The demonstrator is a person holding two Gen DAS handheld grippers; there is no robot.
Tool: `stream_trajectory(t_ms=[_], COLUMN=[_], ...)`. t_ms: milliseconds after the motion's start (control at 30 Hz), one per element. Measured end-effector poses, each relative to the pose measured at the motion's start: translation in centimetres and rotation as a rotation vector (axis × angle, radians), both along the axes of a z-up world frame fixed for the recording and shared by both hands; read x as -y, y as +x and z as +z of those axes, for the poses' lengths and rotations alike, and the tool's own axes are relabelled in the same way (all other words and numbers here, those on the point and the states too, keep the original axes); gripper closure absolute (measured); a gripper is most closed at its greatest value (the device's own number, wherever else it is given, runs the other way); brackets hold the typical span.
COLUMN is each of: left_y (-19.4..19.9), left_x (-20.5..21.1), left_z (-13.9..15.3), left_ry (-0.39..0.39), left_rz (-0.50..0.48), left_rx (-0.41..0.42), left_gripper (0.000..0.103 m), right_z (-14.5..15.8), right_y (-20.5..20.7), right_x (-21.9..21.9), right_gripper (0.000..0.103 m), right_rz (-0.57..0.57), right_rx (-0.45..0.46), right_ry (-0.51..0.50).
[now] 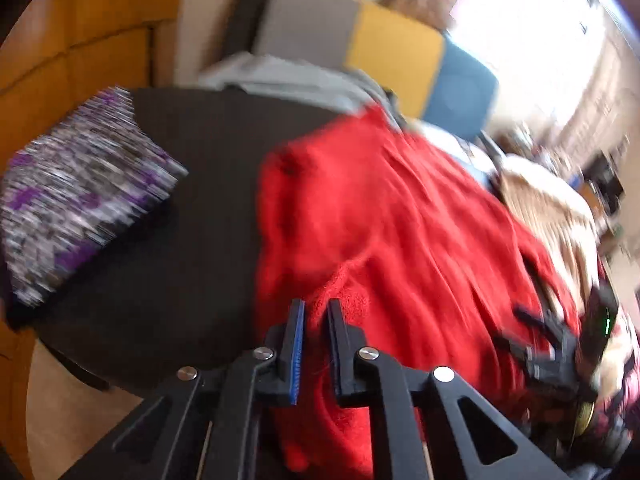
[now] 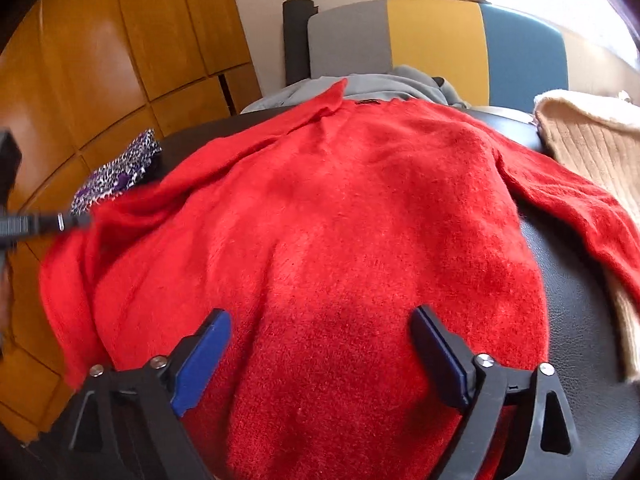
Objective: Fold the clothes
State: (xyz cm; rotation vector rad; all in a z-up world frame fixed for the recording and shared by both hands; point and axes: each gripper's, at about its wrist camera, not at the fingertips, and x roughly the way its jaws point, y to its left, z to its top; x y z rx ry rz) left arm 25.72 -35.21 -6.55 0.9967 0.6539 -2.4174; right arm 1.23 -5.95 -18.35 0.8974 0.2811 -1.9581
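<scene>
I am pinching the left edge of the fuzzy red knit sweater (image 2: 320, 220) in my left gripper (image 1: 316, 312), jaws narrow on a fold. The sweater is lying collar-far across the dark round tabletop (image 1: 192, 200). My right gripper (image 2: 320, 320) is hovering wide-jawed over the near hem. Open tabletop is showing left; a beige ribbed knit (image 2: 592, 148) is crowding the right.

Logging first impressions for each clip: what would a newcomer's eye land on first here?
The red sweater dominates, spread over the dark table with its neckline at the far edge. The left gripper is pinched on a fold of it near its left edge, while the right gripper hangs open over the hem. A purple patterned cloth sits folded at the table's left, and a beige knit lies at the right.
</scene>
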Motion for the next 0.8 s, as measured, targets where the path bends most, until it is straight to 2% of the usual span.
stream_trajectory(t_ms=[33, 133, 200, 267, 333, 400, 467, 500, 533, 633, 700, 800], left_y=[0.6, 2.2, 3.0, 3.9, 4.4, 4.7, 3.8, 2.8, 1.1, -4.3, -7.5, -13.0], left_x=[1.6, 6.0, 8.9, 11.5, 13.9, 14.4, 12.5, 11.3, 9.5, 4.3, 1.9, -0.7], left_z=[1.0, 4.4, 6.1, 6.9, 7.6, 8.4, 9.1, 9.0, 8.5, 5.7, 3.9, 0.7], left_ry=[-0.008, -0.099, -0.175, -0.185, -0.201, -0.204, -0.225, -0.235, -0.231, -0.172, -0.119, -0.049], left_rz=[0.038, 0.141, 0.231, 0.318, 0.422, 0.457, 0.381, 0.314, 0.207, -0.077, -0.188, -0.308], left_rx=[-0.021, -0.05, -0.027, -0.01, 0.025, -0.005, -0.066, -0.079, -0.081, -0.059, -0.044, -0.004], left_gripper=[0.094, 0.094, 0.094, 0.094, 0.086, 0.085, 0.083, 0.082, 0.082, 0.082, 0.082, 0.082], right_z=[0.0, 0.0, 0.0, 0.1, 0.1, 0.2, 0.2, 0.3, 0.3, 0.4, 1.5, 3.6], right_y=[0.2, 0.5, 0.6, 0.6, 0.6, 0.6, 0.6, 0.5, 0.5, 0.5, -0.6, -1.7], right_x=[0.3, 0.6, 0.6, 0.7, 0.8, 0.9, 1.1, 1.1, 1.2, 1.4, 1.4, 1.3], right_gripper=[0.007, 0.005, 0.003, 0.002, 0.0, 0.0, 0.0, 0.0, 0.0, 0.0, 0.001, 0.002], right_rz=[0.007, 0.015, 0.014, 0.016, 0.019, 0.023, 0.027, 0.028, 0.03, 0.035, 0.017, -0.016], right_rx=[-0.01, -0.028, -0.03, -0.032, -0.034, -0.036, -0.038, -0.039, -0.04, -0.039, 0.019, -0.03], right_ry=[0.01, 0.026, 0.03, 0.039, 0.051, 0.064, 0.077, 0.083, 0.09, 0.108, 0.082, 0.015])
